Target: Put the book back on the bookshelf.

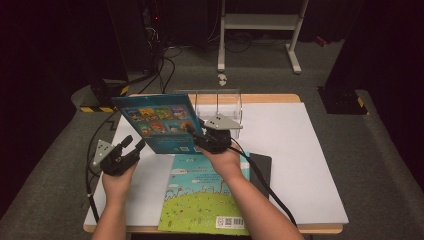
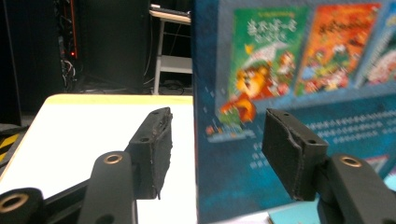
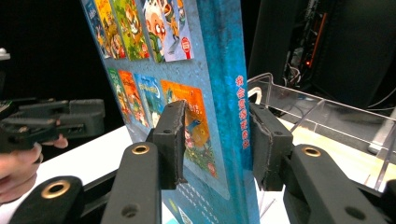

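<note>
Above the table's middle, I have the blue book (image 1: 159, 121) lifted and tilted, its spine edge clamped between my right gripper's (image 1: 200, 137) jaws. My left gripper (image 1: 131, 147) sits just beside the book's lower left corner, jaws spread, holding nothing. A green book (image 1: 205, 197) lies flat below; a clear rack (image 1: 220, 105) stands behind.

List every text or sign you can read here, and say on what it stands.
Blue book: yellow Chinese title on one cover thumbnail, white print lower on the cover, red Chinese characters down its spine; all too blurred to read.
Green book: a barcode and a QR code on its near edge; digits too small.
Nothing can be quoted.
</note>
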A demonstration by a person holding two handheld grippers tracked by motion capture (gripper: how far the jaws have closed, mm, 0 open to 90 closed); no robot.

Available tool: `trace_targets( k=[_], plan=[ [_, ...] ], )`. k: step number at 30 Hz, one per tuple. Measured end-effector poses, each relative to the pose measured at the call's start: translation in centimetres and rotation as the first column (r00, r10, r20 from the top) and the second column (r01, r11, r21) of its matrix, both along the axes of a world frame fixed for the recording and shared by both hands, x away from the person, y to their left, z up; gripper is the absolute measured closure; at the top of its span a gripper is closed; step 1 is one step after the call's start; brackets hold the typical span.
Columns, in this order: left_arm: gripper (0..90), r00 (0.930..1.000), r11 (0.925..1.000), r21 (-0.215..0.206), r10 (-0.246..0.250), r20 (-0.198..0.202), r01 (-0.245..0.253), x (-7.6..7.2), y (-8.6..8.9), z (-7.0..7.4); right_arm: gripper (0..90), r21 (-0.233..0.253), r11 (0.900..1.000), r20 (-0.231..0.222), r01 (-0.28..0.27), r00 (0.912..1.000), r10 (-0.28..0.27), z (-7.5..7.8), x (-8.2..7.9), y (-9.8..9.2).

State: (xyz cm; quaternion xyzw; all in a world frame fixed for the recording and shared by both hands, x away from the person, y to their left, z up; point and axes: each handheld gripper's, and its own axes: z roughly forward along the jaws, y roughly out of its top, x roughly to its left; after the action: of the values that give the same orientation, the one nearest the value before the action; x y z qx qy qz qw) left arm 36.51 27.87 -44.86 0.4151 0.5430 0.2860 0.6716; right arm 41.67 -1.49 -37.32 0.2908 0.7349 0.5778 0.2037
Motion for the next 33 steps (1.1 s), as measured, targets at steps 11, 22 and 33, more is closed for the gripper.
trace_targets(
  k=[11, 22, 33],
  plan=[
    [39.1, 0.9994, 0.9999, -0.003, -0.010, -0.033, 0.010, -3.1, -1.7, -0.9, 60.8, -0.013, 0.999, 0.013, -0.030, 0.9995, 0.030, -0.1, -1.3, 0.0],
    [38.5, 0.9991, 0.9994, 0.015, -0.030, -0.031, 0.030, -3.9, -1.2, -0.9, 72.4, -0.036, 0.996, 0.015, -0.081, 0.9965, 0.082, 0.0, -3.4, 0.2],
    [39.9, 0.9967, 0.9973, -0.002, -0.074, 0.034, 0.074, -5.2, -2.3, 0.8, 81.6, -0.031, 0.992, 0.030, -0.123, 0.9919, 0.124, -0.4, -5.5, 0.8]
  ],
)
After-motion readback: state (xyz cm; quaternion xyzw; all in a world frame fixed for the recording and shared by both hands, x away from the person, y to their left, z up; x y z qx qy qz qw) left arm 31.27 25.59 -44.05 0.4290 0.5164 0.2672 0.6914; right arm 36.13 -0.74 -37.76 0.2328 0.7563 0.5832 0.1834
